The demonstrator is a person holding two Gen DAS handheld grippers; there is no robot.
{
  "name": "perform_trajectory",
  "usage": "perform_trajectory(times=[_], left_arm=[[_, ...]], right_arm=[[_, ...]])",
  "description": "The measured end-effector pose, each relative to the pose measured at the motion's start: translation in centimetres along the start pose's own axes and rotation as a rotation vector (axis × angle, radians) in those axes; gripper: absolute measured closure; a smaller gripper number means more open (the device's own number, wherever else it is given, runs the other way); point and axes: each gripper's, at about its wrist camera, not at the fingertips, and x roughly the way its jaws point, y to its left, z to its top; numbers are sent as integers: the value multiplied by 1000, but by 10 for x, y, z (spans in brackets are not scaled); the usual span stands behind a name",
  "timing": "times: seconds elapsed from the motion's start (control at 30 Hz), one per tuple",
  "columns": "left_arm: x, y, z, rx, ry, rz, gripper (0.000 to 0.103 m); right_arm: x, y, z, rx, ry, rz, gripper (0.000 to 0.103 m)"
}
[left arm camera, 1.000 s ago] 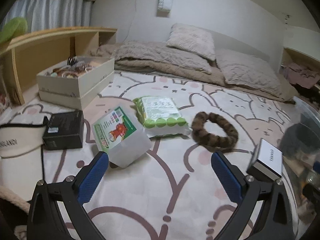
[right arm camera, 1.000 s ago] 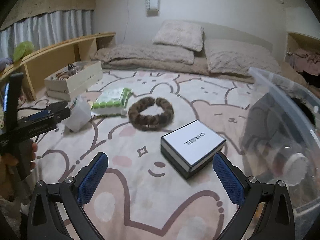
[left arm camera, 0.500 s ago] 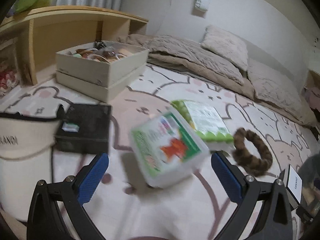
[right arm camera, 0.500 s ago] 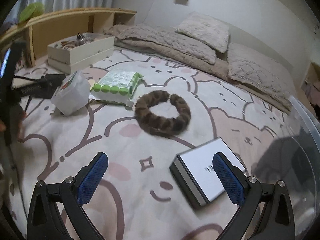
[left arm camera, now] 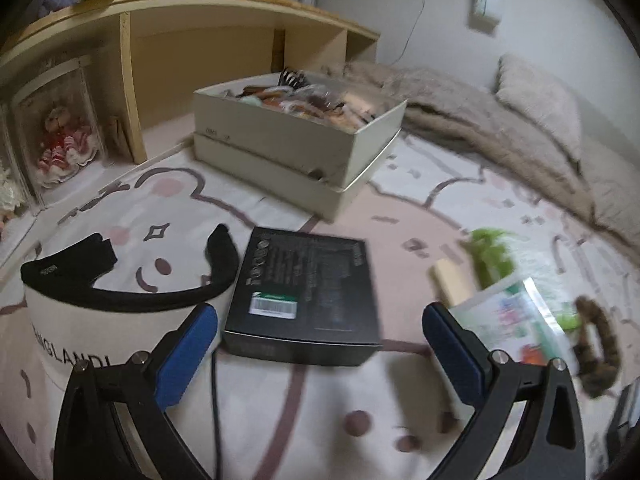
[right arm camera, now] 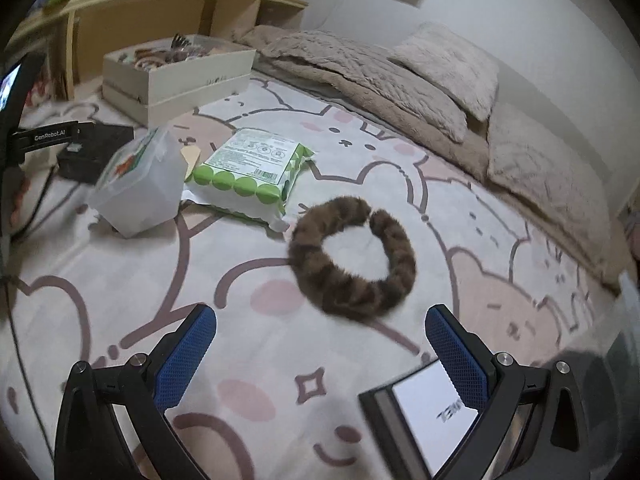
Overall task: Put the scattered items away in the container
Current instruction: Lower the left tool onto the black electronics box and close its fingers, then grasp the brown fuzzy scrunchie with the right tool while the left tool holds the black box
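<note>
The left tongs [left arm camera: 320,344] are spread wide and hold nothing, hovering low over the bed [left arm camera: 280,412], whose sheet is printed with pink and brown cartoon bears. Between their blue-padded tips lies a flat black box [left arm camera: 304,292] with small white print and a white barcode label near its front edge. To its left rests a cream visor cap [left arm camera: 72,320] with a black headband and dark lettering. Behind the box stands an open cream carton [left arm camera: 296,136] full of mixed small objects, set on its own lid. On the right of this view, blurred, are a clear plastic tub [left arm camera: 516,324] with a green and red label and a piece of a brown furry ring [left arm camera: 600,352].

The right tongs [right arm camera: 320,352] are likewise spread and empty. Just beyond their tips lies the brown furry ring [right arm camera: 352,256], striped dark and nearly closed into a circle. Farther back, a green and white packet [right arm camera: 252,172] with a row of green dots lies flat, touching the clear plastic tub [right arm camera: 136,188] beside it. A white box with black sides [right arm camera: 424,416] sits partly beneath the right finger. Beige quilted bedding [right arm camera: 380,76] and pillows [right arm camera: 452,64] lie along the wall.
</note>
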Motion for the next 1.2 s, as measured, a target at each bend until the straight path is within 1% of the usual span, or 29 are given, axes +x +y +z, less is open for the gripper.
perform_trajectory(times=[0.1, 0.23, 0.27, 0.5, 0.6, 0.63, 0.8, 0.97, 1.1, 1.2], left_arm=[[17, 1, -4, 22, 45, 7, 0], [31, -7, -9, 91, 56, 89, 0], [33, -8, -9, 99, 56, 97, 0], [43, -9, -5, 97, 53, 102, 0], [50, -13, -5, 108, 63, 147, 0], [52, -13, -6, 107, 58, 151, 0], [55, -15, -5, 94, 60, 143, 0], [54, -15, -7, 90, 47, 131, 0], [52, -15, -8, 95, 47, 113, 0], [49, -13, -9, 89, 50, 94, 1]], right_arm=[[4, 3, 5, -22, 6, -6, 0], [7, 9, 9, -47, 6, -14, 0], [7, 10, 9, -56, 4, -16, 0], [16, 17, 17, -104, 3, -36, 0], [20, 16, 23, -111, 6, -37, 0], [22, 16, 25, -116, 8, -38, 0], [39, 18, 30, -162, 30, -41, 0], [66, 24, 30, -249, 79, -79, 0], [86, 22, 28, -260, 135, -77, 0], [96, 21, 26, -265, 144, -99, 0]])
